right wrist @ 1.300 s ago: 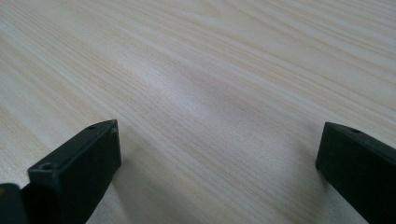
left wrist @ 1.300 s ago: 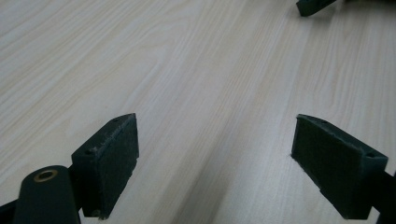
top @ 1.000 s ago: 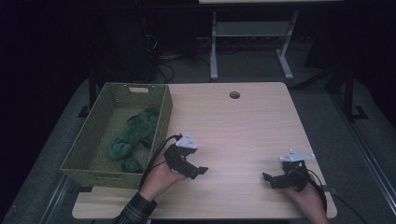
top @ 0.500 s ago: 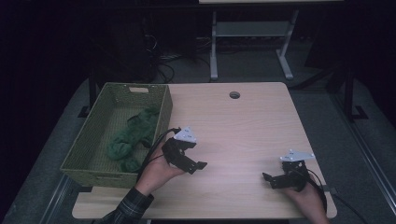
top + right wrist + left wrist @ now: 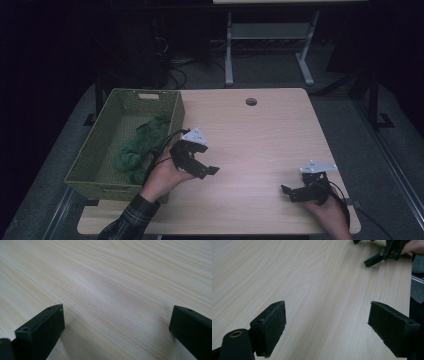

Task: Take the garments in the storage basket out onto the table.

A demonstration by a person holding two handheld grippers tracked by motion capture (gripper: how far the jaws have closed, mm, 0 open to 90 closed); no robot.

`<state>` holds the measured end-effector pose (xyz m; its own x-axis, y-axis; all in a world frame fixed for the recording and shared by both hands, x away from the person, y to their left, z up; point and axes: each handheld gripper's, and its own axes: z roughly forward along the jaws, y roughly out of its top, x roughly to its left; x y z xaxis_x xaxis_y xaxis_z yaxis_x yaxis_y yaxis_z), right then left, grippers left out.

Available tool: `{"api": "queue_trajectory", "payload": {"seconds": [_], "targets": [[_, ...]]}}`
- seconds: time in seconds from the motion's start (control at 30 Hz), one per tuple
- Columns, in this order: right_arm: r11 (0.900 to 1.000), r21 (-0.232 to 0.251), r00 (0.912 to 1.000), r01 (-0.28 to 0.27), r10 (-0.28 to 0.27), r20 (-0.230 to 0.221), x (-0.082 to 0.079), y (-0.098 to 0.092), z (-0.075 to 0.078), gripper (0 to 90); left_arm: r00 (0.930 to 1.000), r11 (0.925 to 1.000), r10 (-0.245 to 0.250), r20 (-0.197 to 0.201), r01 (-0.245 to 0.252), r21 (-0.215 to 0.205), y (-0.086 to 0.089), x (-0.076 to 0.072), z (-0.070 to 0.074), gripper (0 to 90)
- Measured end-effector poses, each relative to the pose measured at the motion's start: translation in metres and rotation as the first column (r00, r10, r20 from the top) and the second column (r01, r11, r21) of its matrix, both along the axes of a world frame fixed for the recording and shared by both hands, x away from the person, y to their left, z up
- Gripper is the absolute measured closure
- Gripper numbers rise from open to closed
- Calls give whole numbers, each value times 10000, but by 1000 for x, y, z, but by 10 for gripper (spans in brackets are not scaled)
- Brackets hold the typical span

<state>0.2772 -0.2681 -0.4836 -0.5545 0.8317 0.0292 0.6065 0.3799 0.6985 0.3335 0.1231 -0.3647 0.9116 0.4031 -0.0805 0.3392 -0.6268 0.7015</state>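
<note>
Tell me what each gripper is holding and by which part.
Nothing is held. The left gripper and the right gripper are both open over bare table; the green cloth lies in the basket.

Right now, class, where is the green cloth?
In the high view, the green cloth lies inside the woven basket at the table's left, beside the left gripper.

A pale wooden table [image 5: 250, 145] carries a green basket [image 5: 95, 155].

Dim high view, dark surroundings, brighter evenly lit close views, soft shadows, near jaws blurred
</note>
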Motion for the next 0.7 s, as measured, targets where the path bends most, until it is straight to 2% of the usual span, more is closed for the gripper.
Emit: {"api": "queue_trajectory", "payload": {"seconds": [0.1,0.27,0.33,0.57,0.7], "targets": [[10000,-15,10000,-10,10,26,0,0,0,0,9999,9999,-72,72,71,112,3,4,3,141],[10000,-18,10000,-32,32,39,0,0,0,0,9999,9999,-138,-1,138,67,6,8,9,144],[10000,-9,10000,-22,22,41,0,0,0,0,9997,9995,-239,22,238,225,7,10,10,144],[10000,-10,10000,-20,20,35,0,0,0,0,9999,9999,-111,42,111,100,12,17,17,145],[10000,-11,10000,-24,24,41,0,0,0,0,9999,9998,-13,103,11,197,18,21,20,146]]}}
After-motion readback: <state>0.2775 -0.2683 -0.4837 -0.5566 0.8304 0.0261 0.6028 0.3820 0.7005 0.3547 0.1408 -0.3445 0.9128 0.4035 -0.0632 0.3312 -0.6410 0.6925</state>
